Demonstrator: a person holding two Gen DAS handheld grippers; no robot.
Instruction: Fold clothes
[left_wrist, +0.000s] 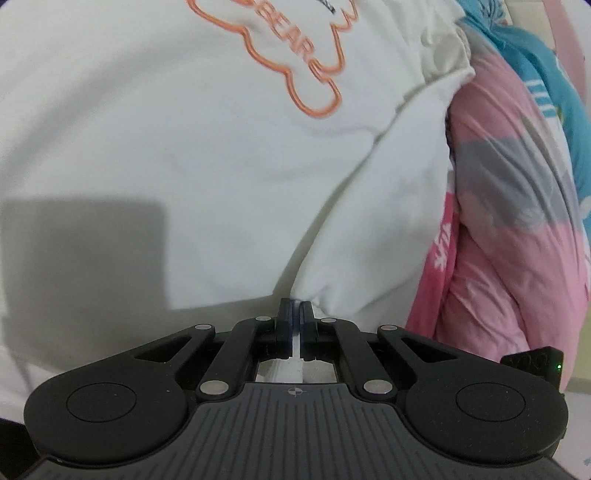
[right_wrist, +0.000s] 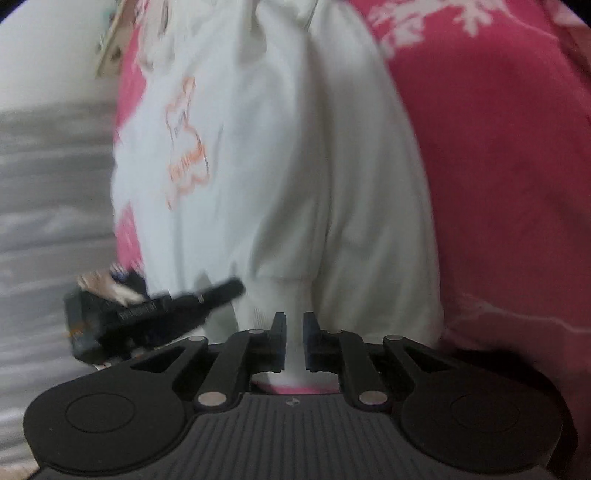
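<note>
**Two grippers on one white sweatshirt, folding barely begun**

Both sets of jaws had cloth between them. The left gripper (left_wrist: 295, 308) had its jaws pressed together on a pinch of white fabric, a bunched corner where the sleeve (left_wrist: 373, 229) seemed to end near the hem. The right gripper (right_wrist: 294, 321) had its jaws a little apart, with a ribbed white cuff or hem band (right_wrist: 284, 291) standing in the gap; whether the pads actually pressed on it I could not tell.

Outward from there, the white sweatshirt (left_wrist: 192, 147) spread away from the left gripper fairly flat, its orange bear outline (left_wrist: 295, 62) facing up and the sleeve lying across the body along a diagonal crease. From the right wrist view the same garment looked hung or drawn up in long vertical folds, blurred, with the other gripper and the hand around it at the lower left.

Beyond the sweatshirt lay other clothes: a pink garment (left_wrist: 509, 229) and a blue one (left_wrist: 554, 96) on one side, a deep pink knit with white snowflakes (right_wrist: 498, 147) on the other.

By my reckoning the job stood early. One sleeve perhaps was turned in; no neat rectangle existed yet, and the heap nearby remained unfolded.
</note>
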